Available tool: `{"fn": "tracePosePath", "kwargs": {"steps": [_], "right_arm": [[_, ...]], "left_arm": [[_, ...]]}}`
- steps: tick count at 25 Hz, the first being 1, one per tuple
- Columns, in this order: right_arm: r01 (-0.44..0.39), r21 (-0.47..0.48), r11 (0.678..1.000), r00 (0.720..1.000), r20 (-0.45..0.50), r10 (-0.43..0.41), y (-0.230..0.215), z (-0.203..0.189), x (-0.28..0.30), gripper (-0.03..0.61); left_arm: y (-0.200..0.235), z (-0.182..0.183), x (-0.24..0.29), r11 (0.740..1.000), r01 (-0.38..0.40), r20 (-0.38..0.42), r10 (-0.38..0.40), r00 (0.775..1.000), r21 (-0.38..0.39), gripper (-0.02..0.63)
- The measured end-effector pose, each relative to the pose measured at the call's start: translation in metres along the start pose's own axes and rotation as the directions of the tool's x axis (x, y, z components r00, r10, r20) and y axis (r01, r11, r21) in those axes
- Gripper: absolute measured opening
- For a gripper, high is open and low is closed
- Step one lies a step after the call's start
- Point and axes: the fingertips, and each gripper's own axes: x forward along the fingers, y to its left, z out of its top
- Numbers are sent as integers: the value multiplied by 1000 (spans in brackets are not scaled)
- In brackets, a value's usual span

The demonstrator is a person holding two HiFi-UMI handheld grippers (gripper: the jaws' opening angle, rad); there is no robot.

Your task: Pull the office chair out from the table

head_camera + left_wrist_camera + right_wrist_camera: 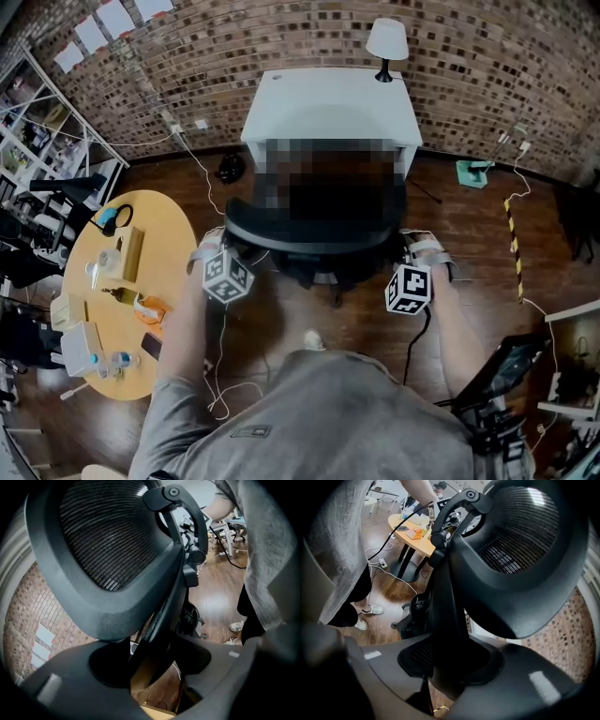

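Note:
The black mesh-backed office chair [309, 236] stands in front of the white table [328, 103], with its seat partly under a mosaic patch. My left gripper [214, 251] is at the left edge of the chair's backrest, my right gripper [419, 255] at the right edge. In the left gripper view the jaws [154, 667] close around the backrest's frame [164, 606], below the mesh back [103, 550]. In the right gripper view the jaws [450, 667] clamp the frame [445, 611] on the other side, under the mesh [520, 545]. Both grippers are shut on the chair.
A round yellow table [173, 234] with several small items stands close on the left. A lamp [386, 42] sits on the white table by the brick wall. Cables [217, 394] trail over the wood floor. Shelving [37, 150] is at far left, equipment [511, 370] at lower right.

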Motion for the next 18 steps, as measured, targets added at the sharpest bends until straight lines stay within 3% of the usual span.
{"fn": "tracePosePath", "kwargs": {"steps": [12,18], "right_arm": [[9,-28,1000,999,46,-7,33,13,-34,164],[15,-25,1000,999,41,-14,48,27,-48,164]], "left_arm": [[-37,-7,-39,998,-37,-44,35,998,-41,278],[-48,-16,-58,998,-41,-29,39,999,-37,279]]}}
